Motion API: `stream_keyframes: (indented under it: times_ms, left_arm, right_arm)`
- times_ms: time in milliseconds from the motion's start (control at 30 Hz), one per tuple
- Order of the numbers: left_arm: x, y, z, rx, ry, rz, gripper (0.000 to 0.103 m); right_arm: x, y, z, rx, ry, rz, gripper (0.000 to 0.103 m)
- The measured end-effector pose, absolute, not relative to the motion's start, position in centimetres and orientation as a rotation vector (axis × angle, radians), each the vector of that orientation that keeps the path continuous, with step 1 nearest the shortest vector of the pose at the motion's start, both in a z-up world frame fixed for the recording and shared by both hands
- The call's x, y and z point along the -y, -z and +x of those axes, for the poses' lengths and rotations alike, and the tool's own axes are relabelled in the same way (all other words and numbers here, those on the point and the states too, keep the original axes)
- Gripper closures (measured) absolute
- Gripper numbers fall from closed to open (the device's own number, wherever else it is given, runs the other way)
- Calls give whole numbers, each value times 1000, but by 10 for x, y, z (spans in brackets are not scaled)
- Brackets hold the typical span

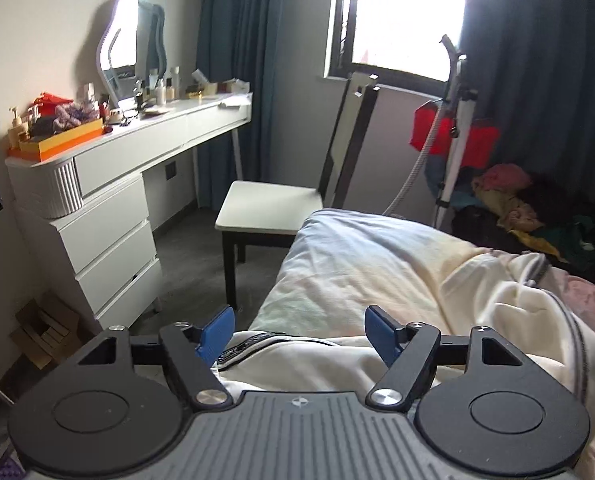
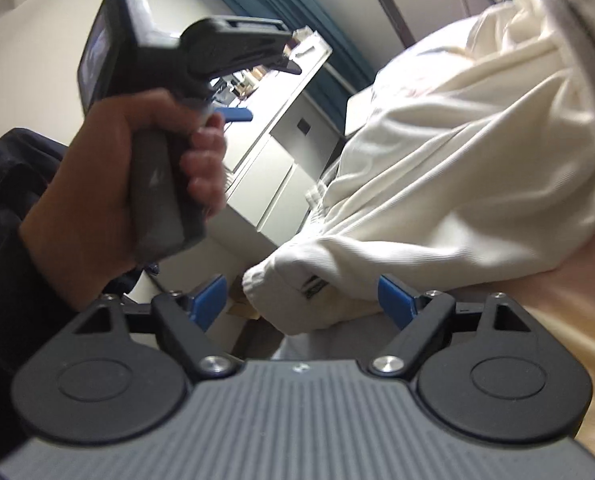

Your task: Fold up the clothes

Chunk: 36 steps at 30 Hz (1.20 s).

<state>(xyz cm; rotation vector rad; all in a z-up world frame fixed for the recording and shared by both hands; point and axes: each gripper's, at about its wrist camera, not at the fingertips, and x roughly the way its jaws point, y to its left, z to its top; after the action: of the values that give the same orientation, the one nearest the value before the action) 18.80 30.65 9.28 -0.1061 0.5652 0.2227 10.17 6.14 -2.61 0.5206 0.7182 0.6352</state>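
A cream-white garment [image 1: 377, 360] lies crumpled on the bed [image 1: 357, 256], over a pale cover. In the left wrist view it fills the lower right, from about 3 o'clock down to 6 o'clock, with a dark-trimmed edge and a small label just beyond the gripper's body. In the right wrist view the same garment [image 2: 457, 168] spreads from 1 o'clock down to the centre, and a bunched cuff or hem with a small tag sits at about 6 o'clock.

The left gripper [image 1: 299, 334] hovers over that trimmed edge. Its jaws stand wide apart, the blue pads [image 1: 217, 332] clear of the cloth, which lies under the gap and not pinched. The right gripper [image 2: 301, 304] is also wide open; the bunched cuff sits between its blue pads [image 2: 395, 302] without either one pressing on it.

In the right wrist view the left hand [image 2: 109, 200], in a dark sleeve, grips the grey handle of the other gripper at 9 to 10 o'clock.

Further out in the left wrist view, a white chair [image 1: 273, 208] with a dark back stands at the bed's far corner near 12 o'clock. A white dressing table [image 1: 137, 148] with drawers, bottles and a wavy mirror [image 1: 121, 48] is at 10 o'clock. A bright window [image 1: 409, 12] with dark curtains is at 1 o'clock, and a heap of coloured clothes [image 1: 513, 200] at 3 o'clock.
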Motion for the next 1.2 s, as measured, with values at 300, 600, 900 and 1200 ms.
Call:
stream_keyframes:
  times_ms: [300,600,900,1200]
  left_arm:
    - [-174,-108,75,-487,-41,-145,25]
    - [-77,-81,-7,-387,19,-186,23]
    - [-18,-42,-27,-356,97,-146,20]
    - [-29,-21,109,-463,95,-70,20]
  right_arm:
    - [59,-41,38,-431,-405,252,18]
    - [170,-32,10,-324,-224,149,18]
    - [226,18,-6,-321,-132,133,18]
    - [236,31,19,-372,-173,172,19]
